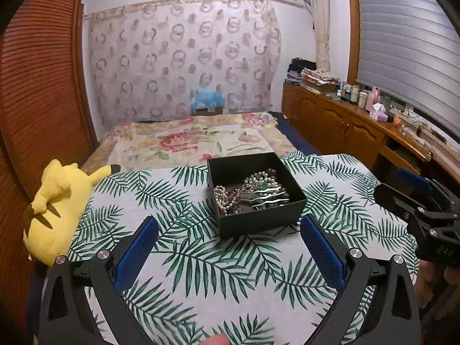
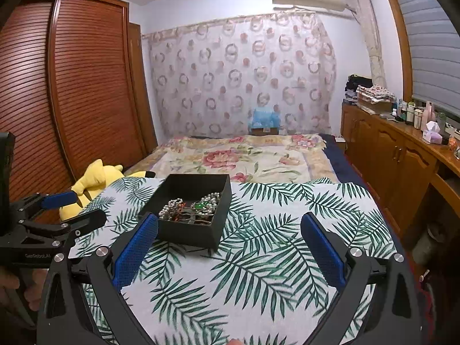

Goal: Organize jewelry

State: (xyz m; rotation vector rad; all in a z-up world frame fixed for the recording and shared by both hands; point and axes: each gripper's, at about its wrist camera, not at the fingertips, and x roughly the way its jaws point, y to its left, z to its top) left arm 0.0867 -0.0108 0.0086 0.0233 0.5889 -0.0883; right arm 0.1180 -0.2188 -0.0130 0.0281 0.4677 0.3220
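Home bedroom: bed (image 1: 195,141), wardrobe (image 2: 86,86).

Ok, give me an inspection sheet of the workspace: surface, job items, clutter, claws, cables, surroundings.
Surface: leaf-print cloth over the table, lying flat.
Job's things: open black box on the cloth, holding tangled jewelry, pearl and bead strands among it.
Clutter: yellow plush toy at the cloth's left edge.
Claws: left claw open and empty, short of the box; right claw open and empty, box by its left finger.
Cables: thin wires on the wooden counter.
Surroundings: floral bed, louvred wardrobe, window blind.
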